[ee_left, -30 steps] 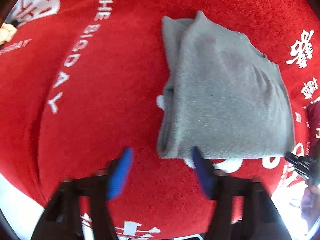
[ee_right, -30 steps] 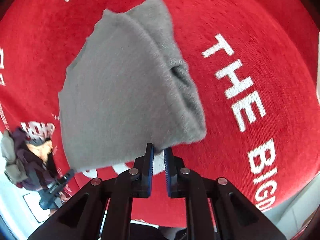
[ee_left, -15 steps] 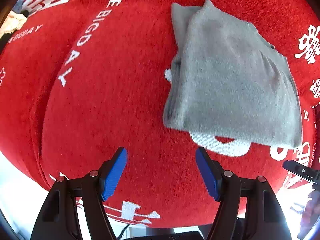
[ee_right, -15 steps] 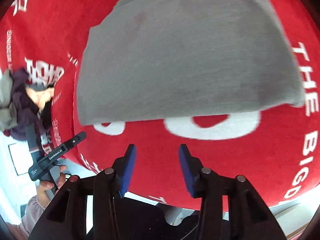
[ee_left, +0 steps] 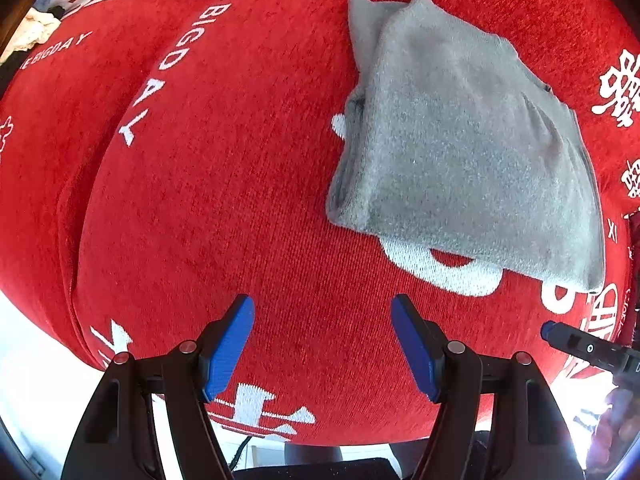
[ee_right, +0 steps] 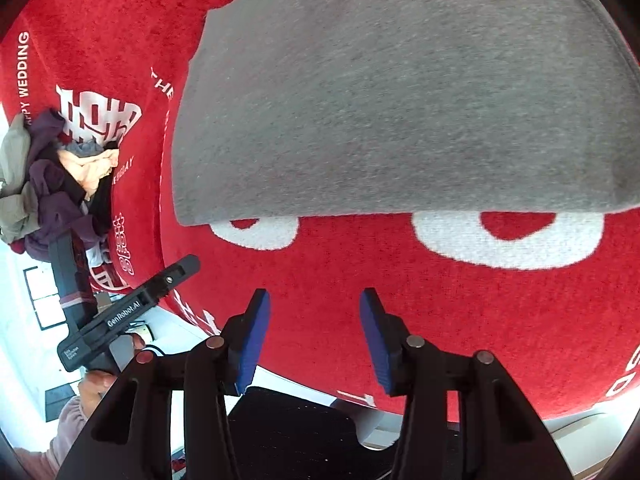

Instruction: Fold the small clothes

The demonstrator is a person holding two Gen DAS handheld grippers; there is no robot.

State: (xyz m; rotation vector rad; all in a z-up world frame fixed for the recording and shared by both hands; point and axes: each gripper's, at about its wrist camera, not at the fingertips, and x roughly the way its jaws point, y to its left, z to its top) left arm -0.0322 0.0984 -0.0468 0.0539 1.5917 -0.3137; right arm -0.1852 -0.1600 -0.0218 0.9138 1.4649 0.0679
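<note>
I see the grey garment (ee_left: 460, 140) lying folded flat on the red cloth (ee_left: 220, 200), over some of the big white letters printed there. In the right wrist view it (ee_right: 400, 92) fills the upper part of the picture, its near edge straight and just above two white round letters. My left gripper (ee_left: 322, 344) hangs over bare red cloth, near the garment's lower left corner but apart from it, blue pads (ee_left: 228, 344) spread wide with nothing between them. My right gripper (ee_right: 314, 340) has its jaws parted too, empty, near the garment's near edge and clear of it. Off to the left in the right wrist view I see the left gripper (ee_right: 132, 308) from the side, held in a hand (ee_right: 96, 388) with a pink sleeve, and beyond it a heap of unfolded clothes (ee_right: 48, 176) at the cloth's edge.
</note>
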